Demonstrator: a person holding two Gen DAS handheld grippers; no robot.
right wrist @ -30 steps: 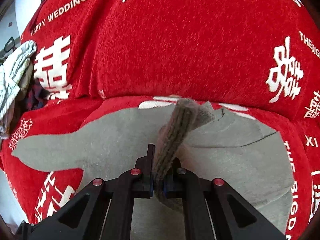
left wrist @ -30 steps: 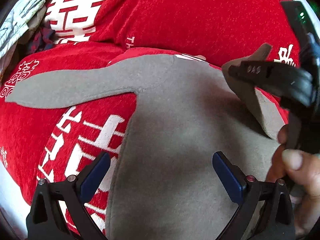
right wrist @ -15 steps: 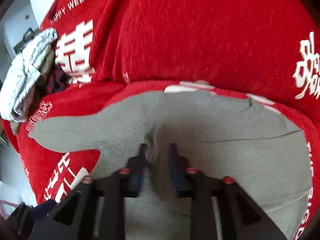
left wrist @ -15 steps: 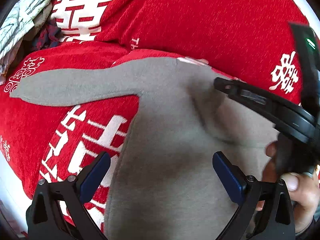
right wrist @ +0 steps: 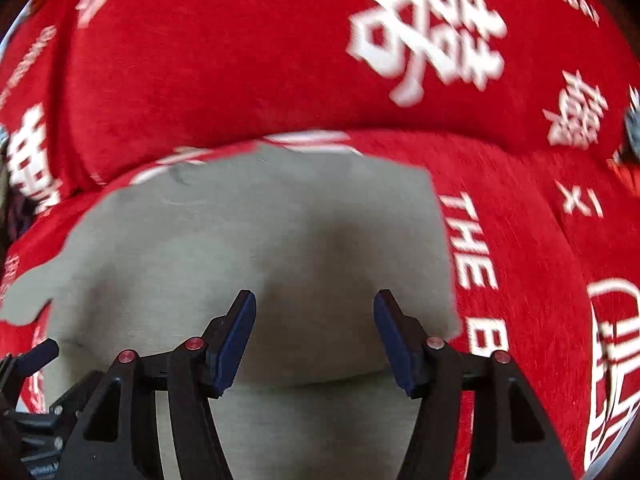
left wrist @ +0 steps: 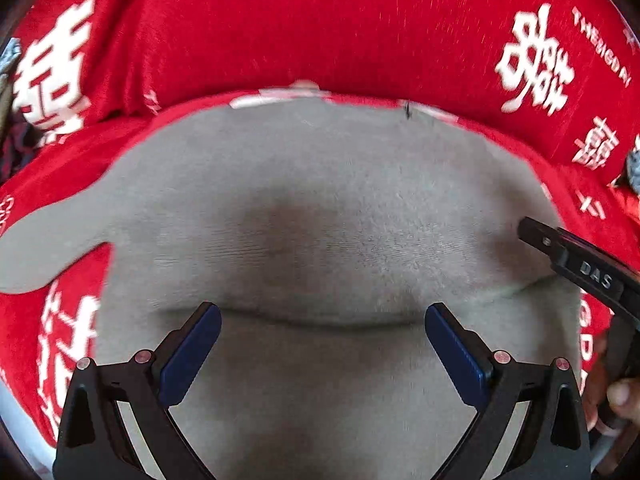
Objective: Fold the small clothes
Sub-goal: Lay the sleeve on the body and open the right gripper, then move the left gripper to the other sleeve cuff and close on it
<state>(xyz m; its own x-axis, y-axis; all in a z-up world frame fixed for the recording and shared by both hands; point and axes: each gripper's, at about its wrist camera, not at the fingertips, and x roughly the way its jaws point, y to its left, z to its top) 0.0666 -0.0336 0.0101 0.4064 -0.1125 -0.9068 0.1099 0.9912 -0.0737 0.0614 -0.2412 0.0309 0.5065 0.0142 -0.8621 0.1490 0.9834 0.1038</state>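
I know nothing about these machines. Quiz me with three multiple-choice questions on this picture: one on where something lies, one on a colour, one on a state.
1. Where does the grey garment lie?
A on the red cover
B in a basket
C on a hanger

2. What colour are the gripper pads?
A yellow
B blue
C white

3. How do the left gripper and right gripper stand?
A both open
B both shut
C one shut

Answers: 1 A, red cloth shows around the garment; 2 B, blue strips line the fingers; 3 A, garment shows between each pair of fingers.
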